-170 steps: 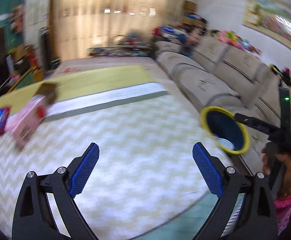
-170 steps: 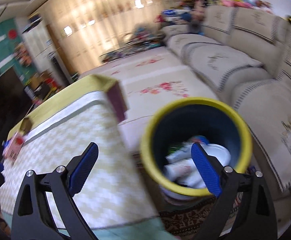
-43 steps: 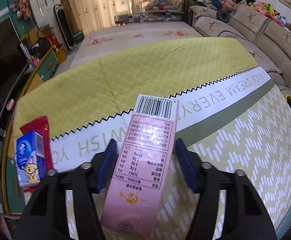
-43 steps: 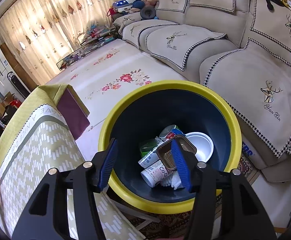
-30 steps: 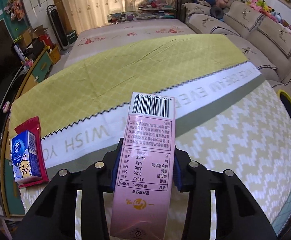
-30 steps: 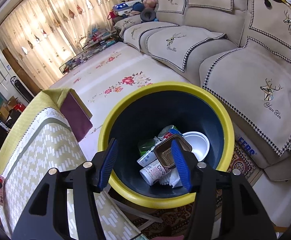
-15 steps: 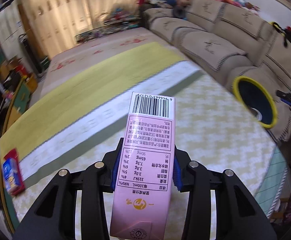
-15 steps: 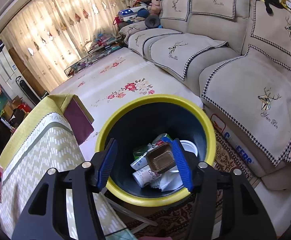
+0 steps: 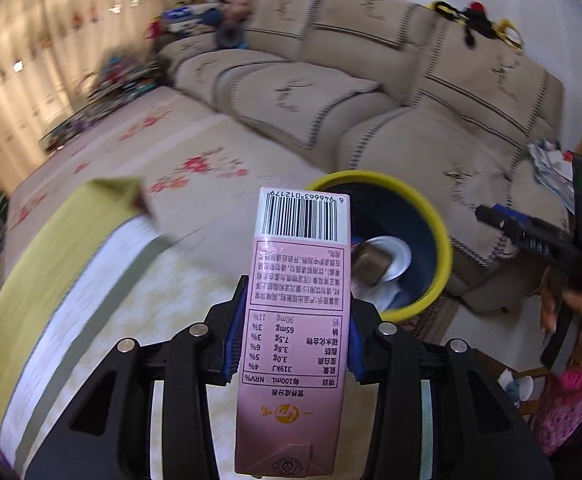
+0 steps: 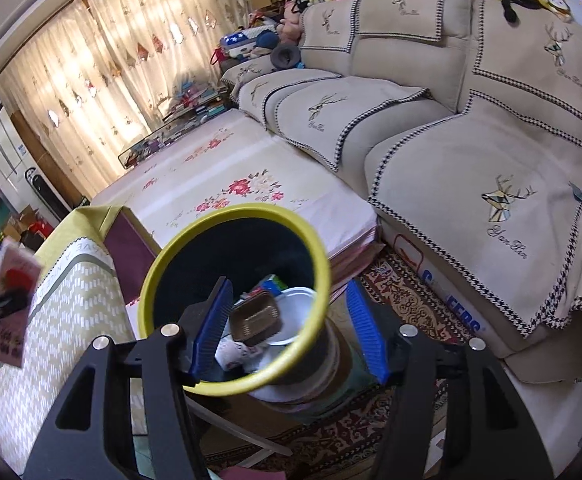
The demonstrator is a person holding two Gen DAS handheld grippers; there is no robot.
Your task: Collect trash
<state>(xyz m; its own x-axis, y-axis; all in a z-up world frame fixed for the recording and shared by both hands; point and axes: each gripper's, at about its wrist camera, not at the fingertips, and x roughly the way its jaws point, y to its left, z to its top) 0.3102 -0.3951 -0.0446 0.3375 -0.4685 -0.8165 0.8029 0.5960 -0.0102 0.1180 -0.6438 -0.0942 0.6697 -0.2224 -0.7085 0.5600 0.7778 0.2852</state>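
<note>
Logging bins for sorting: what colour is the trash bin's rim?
Yellow rim on a dark blue trash bin, clearest in the right wrist view.

pink carton [image 9: 297, 332] held above table, near yellow-rimmed bin [image 9: 439, 240].

Pink carton [image 9: 297, 320] hides bin [image 9: 439, 236] interior's left part; table [image 9: 71, 280] motion-blurred.

left wrist: over table, facing bin [image 9: 443, 240] | right wrist: close above bin | shared: bin, sofa [image 10: 491, 128]
</note>
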